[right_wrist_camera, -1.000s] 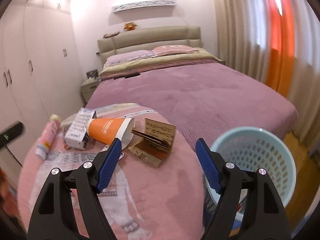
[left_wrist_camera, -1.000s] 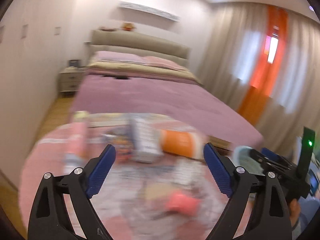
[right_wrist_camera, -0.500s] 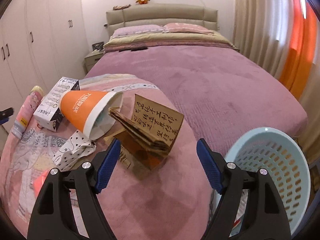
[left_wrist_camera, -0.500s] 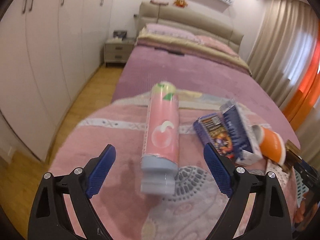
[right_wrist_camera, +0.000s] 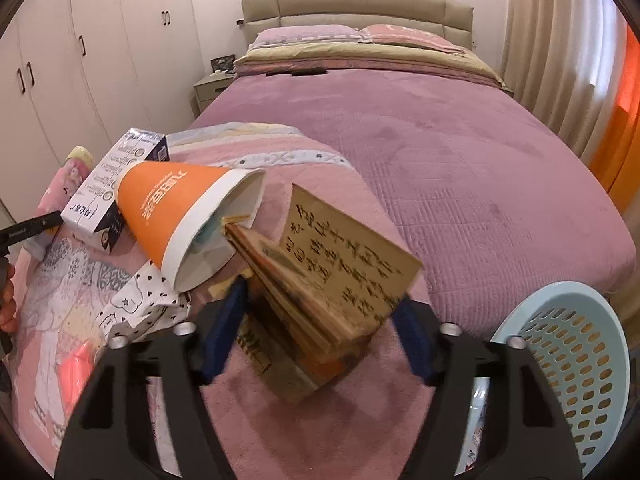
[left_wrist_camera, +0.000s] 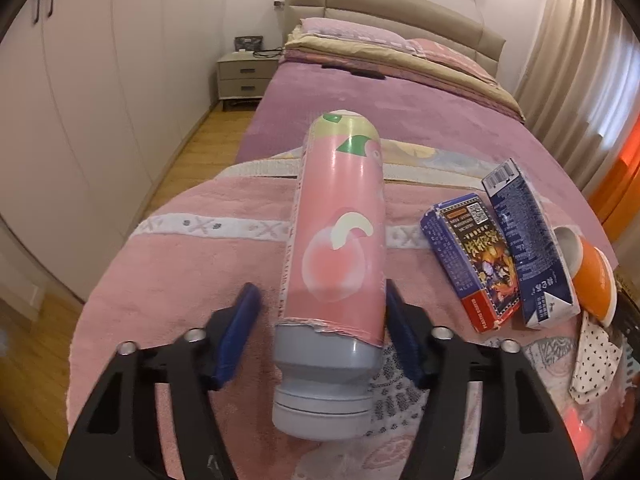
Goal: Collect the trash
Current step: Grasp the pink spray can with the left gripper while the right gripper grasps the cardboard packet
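The left gripper (left_wrist_camera: 320,332), jaws just closing, straddles the bottle (left_wrist_camera: 340,240); its left pad stands clear. The right gripper (right_wrist_camera: 320,320), also closing, brackets the booklet (right_wrist_camera: 320,288) beside the basket (right_wrist_camera: 576,320).

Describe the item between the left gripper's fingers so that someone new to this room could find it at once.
On the pink blanket at the foot of the bed lies a row of trash. The pink bottle is its leftmost piece, lying with its grey cap toward the left gripper. It alone is a round cylinder with a peach picture; its neighbours are boxes.
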The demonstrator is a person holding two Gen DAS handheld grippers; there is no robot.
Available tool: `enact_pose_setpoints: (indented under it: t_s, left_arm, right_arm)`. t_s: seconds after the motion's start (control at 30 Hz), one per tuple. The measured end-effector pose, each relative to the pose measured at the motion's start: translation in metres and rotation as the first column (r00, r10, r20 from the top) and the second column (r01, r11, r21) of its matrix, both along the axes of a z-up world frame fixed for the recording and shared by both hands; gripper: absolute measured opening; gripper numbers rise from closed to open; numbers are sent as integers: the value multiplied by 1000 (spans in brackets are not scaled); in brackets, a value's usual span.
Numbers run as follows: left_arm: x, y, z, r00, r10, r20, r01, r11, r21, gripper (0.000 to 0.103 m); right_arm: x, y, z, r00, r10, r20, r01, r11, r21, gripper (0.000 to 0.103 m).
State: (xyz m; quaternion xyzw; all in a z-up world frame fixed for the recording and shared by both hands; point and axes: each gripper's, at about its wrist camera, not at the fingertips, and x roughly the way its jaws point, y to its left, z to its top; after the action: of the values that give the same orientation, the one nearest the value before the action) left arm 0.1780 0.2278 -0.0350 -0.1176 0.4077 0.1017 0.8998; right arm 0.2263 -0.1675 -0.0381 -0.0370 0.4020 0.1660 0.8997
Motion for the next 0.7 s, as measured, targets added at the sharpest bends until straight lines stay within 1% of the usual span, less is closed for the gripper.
enact_pose_setpoints:
  t_s: [0.03, 0.07, 0.1, 0.13, 0.17, 0.2, 0.23, 0.3, 0.4, 0.53, 0.6, 0.7]
  left_arm:
    - [-1, 0, -1, 1000, -7, 7, 8, 1000, -10, 46]
    - [-2, -1, 0, 1000, -9, 9, 9, 1000, -9, 46]
    - [-3, -2, 1, 1000, -7, 10, 7, 1000, -2, 46]
    - [-4, -2, 2, 1000, -10, 14, 10, 1000, 3, 46]
    - [-7, -3, 3, 1000, -15, 25, 16, 1000, 0, 46]
    - [-9, -5, 4, 999, -20, 35, 20, 1000, -6, 45]
    - [-13, -6, 6, 998, -26, 50, 26, 1000, -16, 45]
    - [-20, -9, 10, 997, -30, 72, 31, 999, -22, 45]
    - [-31, -14, 19, 993, -49, 108, 52, 998, -27, 45]
    - [-49, -25, 31, 985, -69, 157, 76, 996, -41, 45]
    - [-57, -33, 37, 980, -84, 181, 96, 994, -59, 45]
    - [-64, -47, 46, 970, -119, 212, 135, 989, -64, 45]
  right_arm:
    - [0, -1, -1, 1000, 5, -5, -5, 1000, 11, 42]
    - [-1, -3, -1, 1000, 8, -11, -7, 1000, 24, 34]
    - [-2, -5, -1, 1000, 6, -8, -5, 1000, 30, 29]
    - [-4, -6, 0, 1000, 6, 1, -6, 999, 38, 26]
    - [-8, -7, 2, 1000, 10, 17, -11, 999, 48, 19]
    - [-11, -8, 4, 999, 11, 30, -12, 998, 53, 15]
    - [-15, -9, 5, 999, 9, 43, -11, 998, 57, 14]
    - [-22, -11, 9, 998, 6, 58, -10, 998, 68, 7]
    - [-35, -11, 13, 997, 5, 82, -11, 998, 69, 4]
    - [-52, -13, 18, 994, -12, 108, 5, 998, 69, 4]
    - [-62, -18, 23, 992, -20, 122, 9, 996, 87, 4]
    - [-76, -25, 30, 988, -38, 152, 24, 996, 91, 4]
